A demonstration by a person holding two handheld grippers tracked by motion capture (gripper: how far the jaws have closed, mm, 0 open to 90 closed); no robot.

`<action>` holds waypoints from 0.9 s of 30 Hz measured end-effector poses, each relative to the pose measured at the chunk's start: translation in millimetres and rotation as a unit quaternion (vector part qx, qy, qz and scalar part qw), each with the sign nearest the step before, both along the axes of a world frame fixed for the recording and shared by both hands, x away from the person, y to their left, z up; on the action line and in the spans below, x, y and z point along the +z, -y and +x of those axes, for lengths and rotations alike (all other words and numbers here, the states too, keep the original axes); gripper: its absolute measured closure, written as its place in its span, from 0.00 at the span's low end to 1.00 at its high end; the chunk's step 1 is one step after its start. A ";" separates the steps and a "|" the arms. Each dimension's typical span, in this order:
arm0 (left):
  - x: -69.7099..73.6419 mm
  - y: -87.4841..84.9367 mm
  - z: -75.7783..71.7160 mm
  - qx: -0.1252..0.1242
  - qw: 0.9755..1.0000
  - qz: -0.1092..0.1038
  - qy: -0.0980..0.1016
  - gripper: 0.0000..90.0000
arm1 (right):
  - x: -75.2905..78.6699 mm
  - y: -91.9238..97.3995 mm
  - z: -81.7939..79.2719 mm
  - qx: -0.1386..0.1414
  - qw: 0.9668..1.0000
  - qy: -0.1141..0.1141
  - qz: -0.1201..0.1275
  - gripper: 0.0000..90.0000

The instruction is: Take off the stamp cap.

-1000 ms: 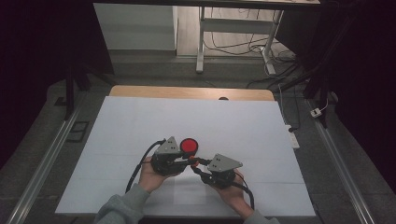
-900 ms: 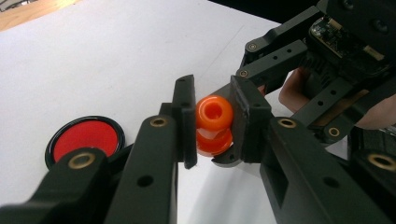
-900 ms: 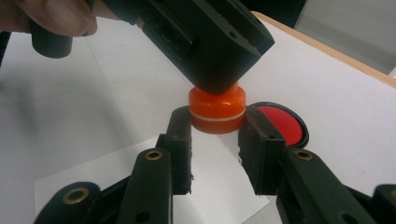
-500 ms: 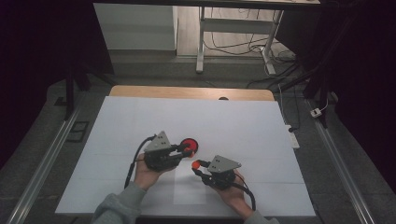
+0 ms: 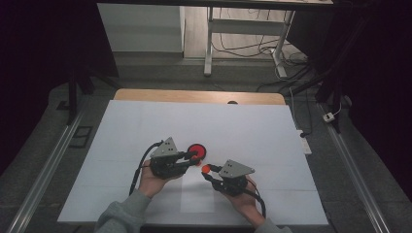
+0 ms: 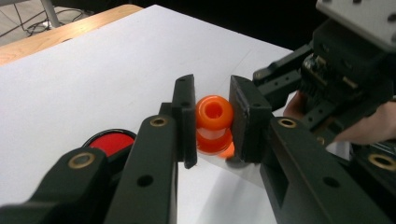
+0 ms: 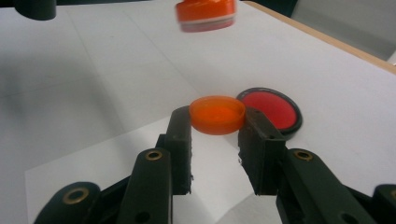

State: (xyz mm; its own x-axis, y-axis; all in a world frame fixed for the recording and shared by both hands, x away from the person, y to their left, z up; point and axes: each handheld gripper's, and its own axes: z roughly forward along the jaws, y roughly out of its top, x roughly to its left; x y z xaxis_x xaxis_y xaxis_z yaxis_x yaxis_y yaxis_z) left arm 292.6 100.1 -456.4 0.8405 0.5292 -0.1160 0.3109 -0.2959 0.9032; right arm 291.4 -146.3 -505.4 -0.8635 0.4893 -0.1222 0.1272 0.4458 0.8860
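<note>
The bottle (image 6: pixel 214 122) and cap (image 7: pixel 217 113) look like glossy, translucent orange plastic. The disc (image 7: pixel 272 108) is smooth red, dark-rimmed. The sheet (image 5: pixel 243 131) seems matt white paper, over a wood table (image 5: pixel 194 96).

room: dark | floor (image 5: pixel 145 63): grey (cables trailing) | desk legs (image 5: pixel 209 43): white

Both hands lay low over the table, the left gripper (image 5: pixel 194 156) and right gripper (image 5: pixel 208 171) clamped shut, tips nearly meeting.
</note>
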 end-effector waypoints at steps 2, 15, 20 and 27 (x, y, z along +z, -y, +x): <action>-0.2 0.0 0.2 -0.001 1.000 0.001 -0.001 0.81 | 1.2 4.9 1.0 -0.007 1.000 0.000 0.003 0.72; -1.3 -0.3 1.5 -0.002 1.000 0.010 -0.001 0.81 | 4.3 48.2 0.0 -0.044 0.999 0.000 0.011 0.72; -1.7 -1.8 2.5 0.003 1.000 0.010 -0.003 0.81 | 5.1 69.4 0.1 -0.064 0.998 -0.004 0.017 0.72; -3.1 -2.6 4.0 0.008 1.000 0.012 -0.006 0.81 | 8.5 95.1 -2.8 -0.089 0.996 -0.002 0.023 0.72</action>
